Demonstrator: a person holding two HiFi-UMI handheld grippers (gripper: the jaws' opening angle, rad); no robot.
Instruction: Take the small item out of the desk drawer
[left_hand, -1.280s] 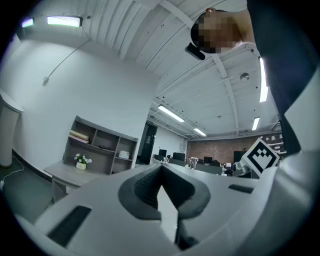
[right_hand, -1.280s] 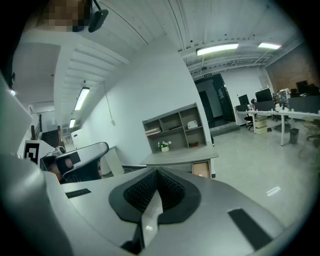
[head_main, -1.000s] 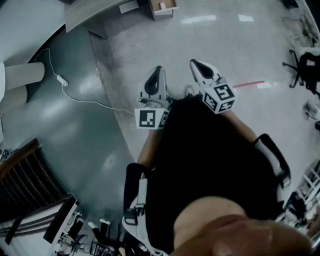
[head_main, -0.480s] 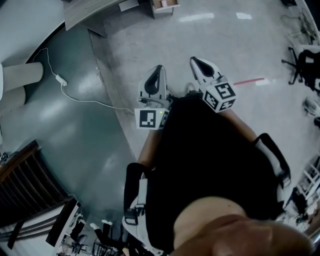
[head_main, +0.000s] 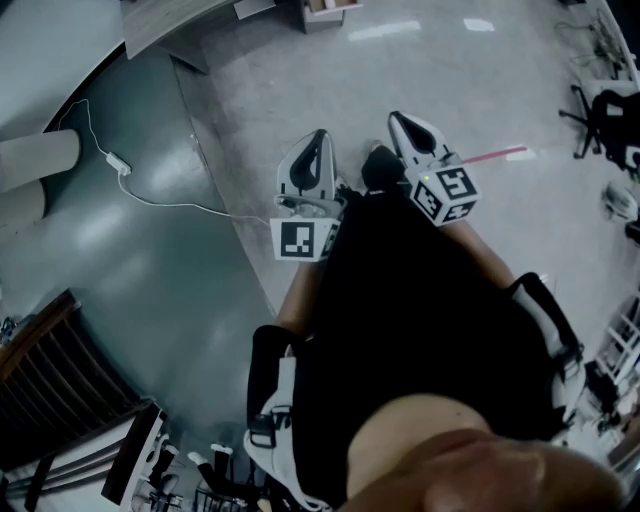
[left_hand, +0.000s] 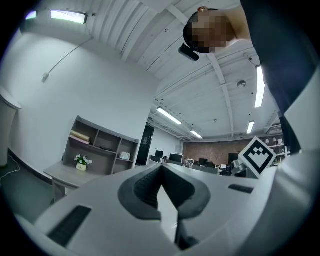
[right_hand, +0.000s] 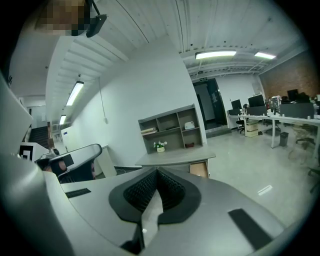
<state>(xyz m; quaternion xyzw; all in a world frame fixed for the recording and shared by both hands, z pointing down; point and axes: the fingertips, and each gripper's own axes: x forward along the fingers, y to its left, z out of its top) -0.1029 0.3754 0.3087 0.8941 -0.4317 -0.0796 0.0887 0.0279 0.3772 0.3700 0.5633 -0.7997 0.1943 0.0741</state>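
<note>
Both claws have been carried slightly across the floor (head_main: 300, 60) since the earlier frames, and the right claw (head_main: 398, 120) is now nearer the red stripe (head_main: 495, 154). The left claw (head_main: 318, 136) and the right one are seen closed, with nothing between the jaws. The open drawer (right_hand: 199, 169) is shown plainly in the right gripper view alone, under the right end of the grey tabletop (right_hand: 170, 159). The small item cannot be made out.

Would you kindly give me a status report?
Left gripper, right gripper shut, empty. Desk drawer ahead, out of reach; item unseen. Cable on floor, off to left.
</note>
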